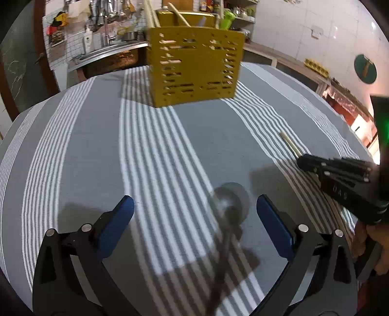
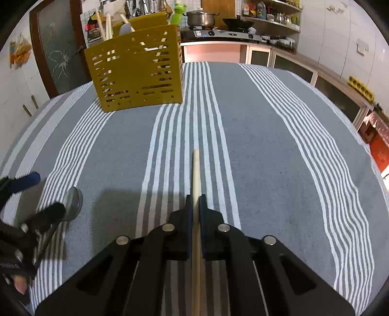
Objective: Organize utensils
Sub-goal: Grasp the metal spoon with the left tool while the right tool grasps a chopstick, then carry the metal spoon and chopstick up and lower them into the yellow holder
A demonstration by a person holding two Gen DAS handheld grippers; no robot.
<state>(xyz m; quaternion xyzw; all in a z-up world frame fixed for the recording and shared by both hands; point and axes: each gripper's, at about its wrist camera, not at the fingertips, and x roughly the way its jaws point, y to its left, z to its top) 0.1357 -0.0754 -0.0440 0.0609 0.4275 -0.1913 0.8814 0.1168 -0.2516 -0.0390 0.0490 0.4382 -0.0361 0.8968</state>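
Home kitchen. Gas stove [image 2: 218, 34] with a steel pot [image 2: 201, 19] and a dark pan [image 2: 238, 23] is seen at the back; bottles are lined on wall shelves [image 2: 272, 12]. Sink [image 1: 109, 52], hung utensils [image 1: 107, 9], tiled walls [image 1: 304, 29], striped tablecloth [image 2: 255, 145] are also shown.

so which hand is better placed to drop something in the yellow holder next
Right. The right gripper is already shut on the wooden stick, while the left gripper is open over the spoon on the cloth.
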